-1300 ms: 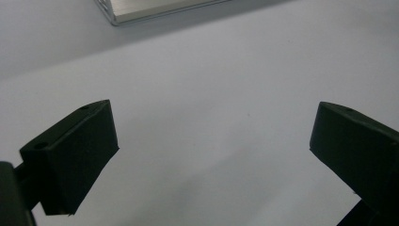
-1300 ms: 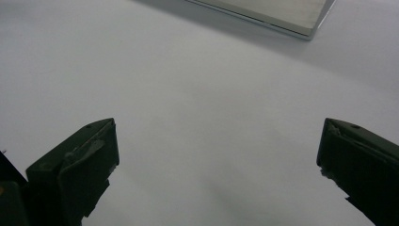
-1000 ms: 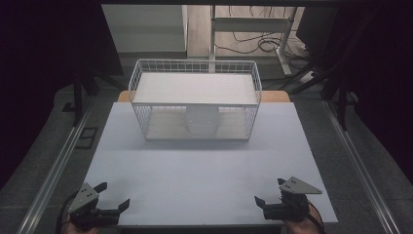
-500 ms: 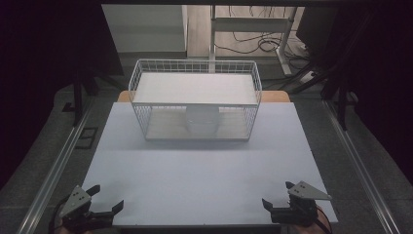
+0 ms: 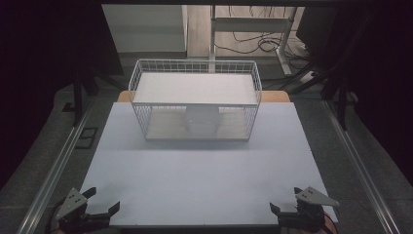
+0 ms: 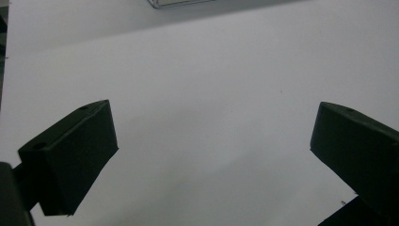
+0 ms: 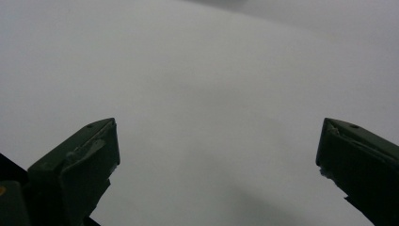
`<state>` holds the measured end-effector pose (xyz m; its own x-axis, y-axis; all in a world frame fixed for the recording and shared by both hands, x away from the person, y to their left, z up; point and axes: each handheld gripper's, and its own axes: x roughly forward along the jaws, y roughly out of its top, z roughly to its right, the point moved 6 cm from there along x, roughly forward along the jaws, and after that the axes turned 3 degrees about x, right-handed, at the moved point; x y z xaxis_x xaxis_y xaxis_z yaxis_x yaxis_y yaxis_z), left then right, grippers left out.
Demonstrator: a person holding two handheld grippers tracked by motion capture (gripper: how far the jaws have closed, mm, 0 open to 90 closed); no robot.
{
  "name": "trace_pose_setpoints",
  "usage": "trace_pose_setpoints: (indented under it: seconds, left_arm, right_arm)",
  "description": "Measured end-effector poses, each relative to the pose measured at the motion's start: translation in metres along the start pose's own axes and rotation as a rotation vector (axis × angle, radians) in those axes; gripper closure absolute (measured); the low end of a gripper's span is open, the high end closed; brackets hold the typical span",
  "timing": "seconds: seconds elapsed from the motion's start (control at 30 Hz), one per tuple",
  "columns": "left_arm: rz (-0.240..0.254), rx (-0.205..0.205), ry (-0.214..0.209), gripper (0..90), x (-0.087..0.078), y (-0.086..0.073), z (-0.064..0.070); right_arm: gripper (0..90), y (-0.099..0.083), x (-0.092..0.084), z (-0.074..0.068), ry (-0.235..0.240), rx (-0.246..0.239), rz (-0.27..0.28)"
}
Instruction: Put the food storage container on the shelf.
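We are holding the left gripper point(image 5: 95, 210) at the lower left of the high view, its jaws spread wide and gripping nothing; in the left gripper view the left gripper point(image 6: 211, 155) is showing only bare white board between its 2 black jaws. The right gripper point(image 5: 287, 209) is sitting at the lower right of the high view, equally wide and empty, and in the right gripper view the right gripper point(image 7: 216, 160) is looking over the same blank surface.

Compared with 1 second ago, both grippers are now lying lower in the high view and farther out toward its 2 bottom corners, right at the near edge of the white table point(image 5: 204, 175). We are pulling back, not reaching in.

Outward from there, the white wire basket point(image 5: 195, 100) is standing in the upper middle of the high view, well apart from both grippers, unmoved. A pale rounded object point(image 5: 202, 122) is resting on the basket's lower level, behind the front mesh; we cannot tell what it is. A sliver of the basket point(image 6: 179, 2) is showing at the top edge of the left gripper view.

We judge that this retreat means no grasp is under way: the work at the basket is either finished or not yet begun.
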<state>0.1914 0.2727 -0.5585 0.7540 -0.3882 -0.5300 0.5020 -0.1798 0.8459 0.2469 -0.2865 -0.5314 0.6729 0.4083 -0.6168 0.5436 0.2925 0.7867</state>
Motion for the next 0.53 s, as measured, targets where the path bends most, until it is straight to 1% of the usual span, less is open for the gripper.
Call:
trace_pose_setpoints:
  seconds: [0.2,0.23,0.27,0.43,0.53]
  left_arm:
    - [-0.004,-0.012,-0.001,0.7,0.0006,-0.0007,-0.001]
    - [-0.005,-0.013,-0.002,0.8,0.0008,-0.0008,-0.0012]
    - [-0.008,-0.013,0.0,0.9,0.0013,-0.001,-0.0013]
    - [-0.025,-0.007,-0.002,1.5,0.003,-0.0014,-0.0007]
    - [-0.028,-0.005,-0.002,1.6,0.0037,-0.0011,-0.0005]
  right_arm:
    - [0.0,-0.007,-0.0013,0.0042,-0.005,0.01,-0.017]
    - [0.0,-0.0082,-0.0015,0.0047,-0.004,0.02,-0.022]
    - [0.0,-0.0081,-0.0024,0.0054,-0.007,0.024,-0.016]
    - [0.0,-0.009,-0.0016,0.0051,-0.01,0.025,-0.029]
    - [0.0,-0.0096,0.0,0.0045,-0.016,0.012,-0.041]
